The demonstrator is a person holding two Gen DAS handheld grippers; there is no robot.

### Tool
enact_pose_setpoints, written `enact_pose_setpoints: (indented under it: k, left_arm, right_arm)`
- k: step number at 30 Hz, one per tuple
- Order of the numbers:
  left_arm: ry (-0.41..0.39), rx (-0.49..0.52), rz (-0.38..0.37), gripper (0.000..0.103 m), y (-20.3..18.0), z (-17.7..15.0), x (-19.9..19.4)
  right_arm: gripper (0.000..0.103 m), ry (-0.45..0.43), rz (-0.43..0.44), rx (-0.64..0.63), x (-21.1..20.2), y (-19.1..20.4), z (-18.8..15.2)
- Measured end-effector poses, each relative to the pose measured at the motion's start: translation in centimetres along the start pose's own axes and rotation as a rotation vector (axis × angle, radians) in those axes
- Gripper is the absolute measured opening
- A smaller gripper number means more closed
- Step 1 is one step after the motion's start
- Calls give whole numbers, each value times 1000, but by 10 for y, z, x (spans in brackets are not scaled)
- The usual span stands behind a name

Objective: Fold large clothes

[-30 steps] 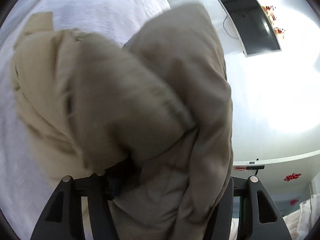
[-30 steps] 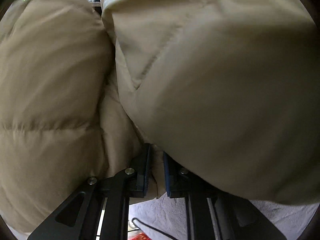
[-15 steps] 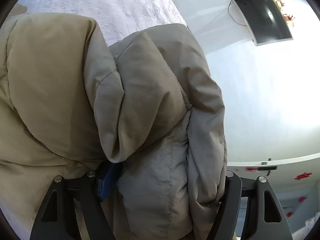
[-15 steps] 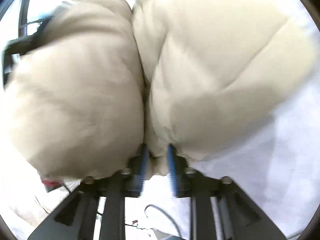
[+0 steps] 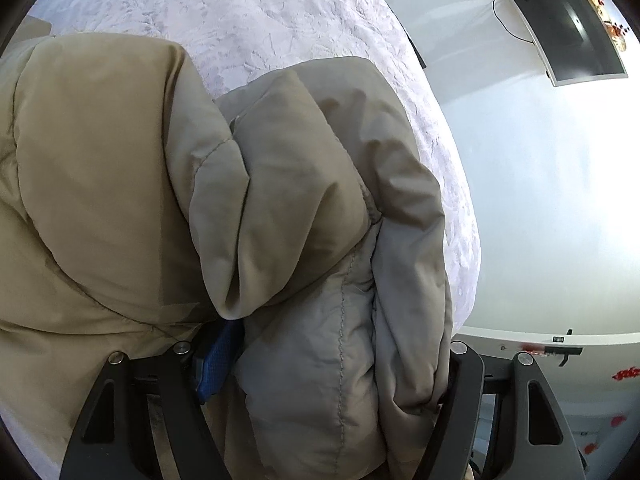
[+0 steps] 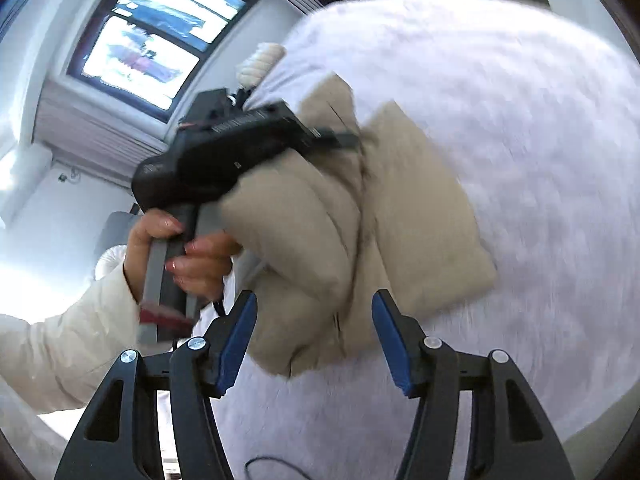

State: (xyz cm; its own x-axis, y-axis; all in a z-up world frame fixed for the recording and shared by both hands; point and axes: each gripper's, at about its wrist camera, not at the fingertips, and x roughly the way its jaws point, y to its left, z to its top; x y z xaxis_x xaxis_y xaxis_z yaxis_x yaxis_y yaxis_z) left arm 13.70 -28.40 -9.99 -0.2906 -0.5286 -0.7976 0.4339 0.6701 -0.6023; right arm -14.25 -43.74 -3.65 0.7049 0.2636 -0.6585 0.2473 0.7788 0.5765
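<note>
Where a sec ago clamped narrow on the jacket (image 6: 360, 216), R gripper (image 6: 314, 340) now wide – jaws just been opening, nothing pinched, pulled back clear above the bed (image 6: 540, 120). Jacket bunched on bed. L gripper (image 5: 328, 364) holding a thick jacket fold btwn its fingers – spread wider than before, fold filling the gap, L hand (image 6: 180, 248) on grip.

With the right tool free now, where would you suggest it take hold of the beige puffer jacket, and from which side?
Probably the jacket's loose flat flap, lying on the white bedspread away from the left tool. Come from the near, open side where the right tool faces it, jaws apart, having just opened, nothing pressed between them. That flap is thinner than the bunched puffy roll beside it, so it fits the jaws more easily.
</note>
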Motion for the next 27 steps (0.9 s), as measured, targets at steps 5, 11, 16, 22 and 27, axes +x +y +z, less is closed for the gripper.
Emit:
enact_pose_setpoints:
  k: [5, 11, 16, 22, 27]
  left_arm:
    - [23, 20, 14, 73, -9, 2, -2]
    - [44, 73, -81, 73, -23, -9, -31]
    - [-104, 237, -25, 73, -36, -20, -75]
    - [-194, 268, 95, 73, -25, -3, -33]
    - [-206, 260, 160, 73, -25, 26, 21]
  right_arm:
    - [53, -20, -103, -76, 15, 20, 7]
    - [12, -38, -107, 181, 24, -25, 8]
    - [12, -2, -26, 452, 34, -77, -12]
    - [12, 3, 23, 537, 54, -97, -24]
    - [13, 3, 30, 575, 58, -121, -29]
